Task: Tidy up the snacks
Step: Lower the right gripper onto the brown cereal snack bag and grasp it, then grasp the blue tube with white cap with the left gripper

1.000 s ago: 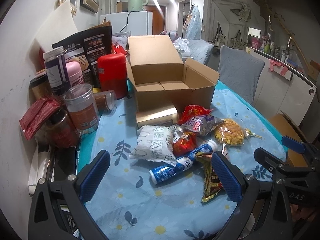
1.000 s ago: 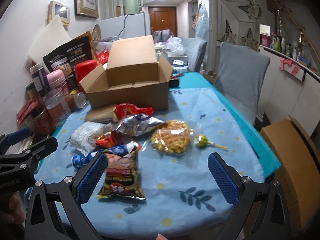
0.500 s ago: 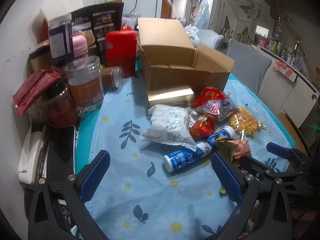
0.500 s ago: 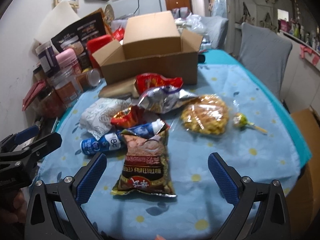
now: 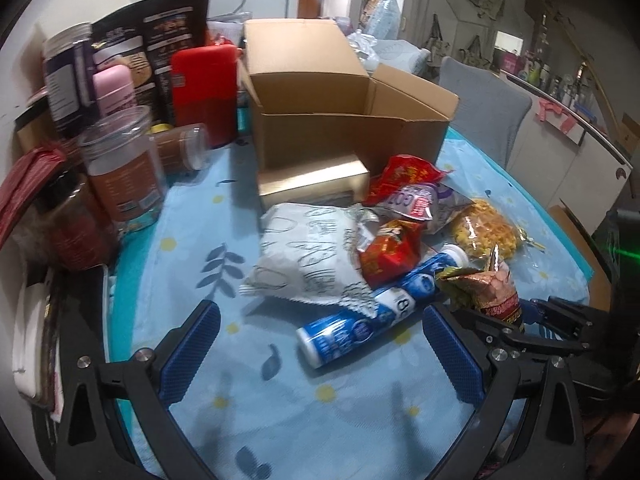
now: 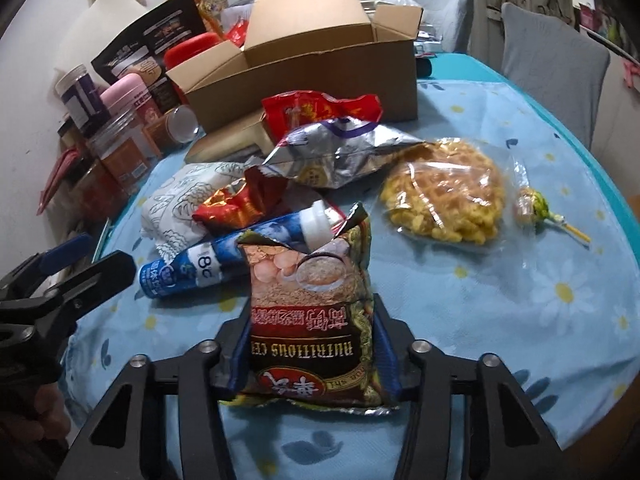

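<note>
On the floral tabletop, the right claw has just closed, pinching the cereal packet; the left claw gapes at nine o'clock.

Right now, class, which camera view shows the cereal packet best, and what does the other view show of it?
The right wrist view: the cereal packet fills the centre with its printed front readable, gripped by the right gripper, whose jaws have just been closing. The left wrist view shows only its crumpled top edge-on.
</note>
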Motion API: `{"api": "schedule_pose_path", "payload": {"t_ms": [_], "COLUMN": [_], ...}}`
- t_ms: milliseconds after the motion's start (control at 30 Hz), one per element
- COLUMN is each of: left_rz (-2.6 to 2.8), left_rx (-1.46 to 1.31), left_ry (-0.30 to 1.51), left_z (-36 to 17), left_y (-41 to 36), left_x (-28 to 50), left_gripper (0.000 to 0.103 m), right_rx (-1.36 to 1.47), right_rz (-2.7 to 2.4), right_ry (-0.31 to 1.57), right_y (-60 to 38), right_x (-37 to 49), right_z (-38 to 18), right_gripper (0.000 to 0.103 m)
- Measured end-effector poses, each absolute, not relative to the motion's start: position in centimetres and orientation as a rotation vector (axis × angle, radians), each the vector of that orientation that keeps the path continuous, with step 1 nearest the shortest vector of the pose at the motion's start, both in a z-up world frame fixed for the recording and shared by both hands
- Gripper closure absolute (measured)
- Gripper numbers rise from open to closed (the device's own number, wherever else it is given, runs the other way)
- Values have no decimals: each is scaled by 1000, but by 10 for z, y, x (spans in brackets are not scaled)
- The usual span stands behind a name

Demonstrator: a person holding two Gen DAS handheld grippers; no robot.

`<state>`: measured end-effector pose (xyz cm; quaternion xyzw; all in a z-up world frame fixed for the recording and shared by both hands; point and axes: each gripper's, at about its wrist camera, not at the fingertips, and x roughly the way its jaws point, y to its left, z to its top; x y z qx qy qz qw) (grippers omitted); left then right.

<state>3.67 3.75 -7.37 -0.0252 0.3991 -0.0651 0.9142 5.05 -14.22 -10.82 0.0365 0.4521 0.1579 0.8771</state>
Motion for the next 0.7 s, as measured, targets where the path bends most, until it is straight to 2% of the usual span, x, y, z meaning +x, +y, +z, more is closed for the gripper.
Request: {"api": "schedule_pose_path", "payload": {"t_ms": [367,600,700], "left_rz": [-281,-333,-385], "left_rx": [-15,-12,-26], "left_ry": [849,870,900], "left_z": [-85,-92,-94], "left_y": [5,-9,-14], "left_x": [51,47,43], "left_gripper": [2,21,38], "right_rx": [85,76,90], "right_rz": [277,256,255], "right_ry": [944,935,934], "right_y": [-173,-185,-190], "right_x": [53,49,48], "right_z": [-108,-106,-107], "right_gripper": [55,55,55]}}
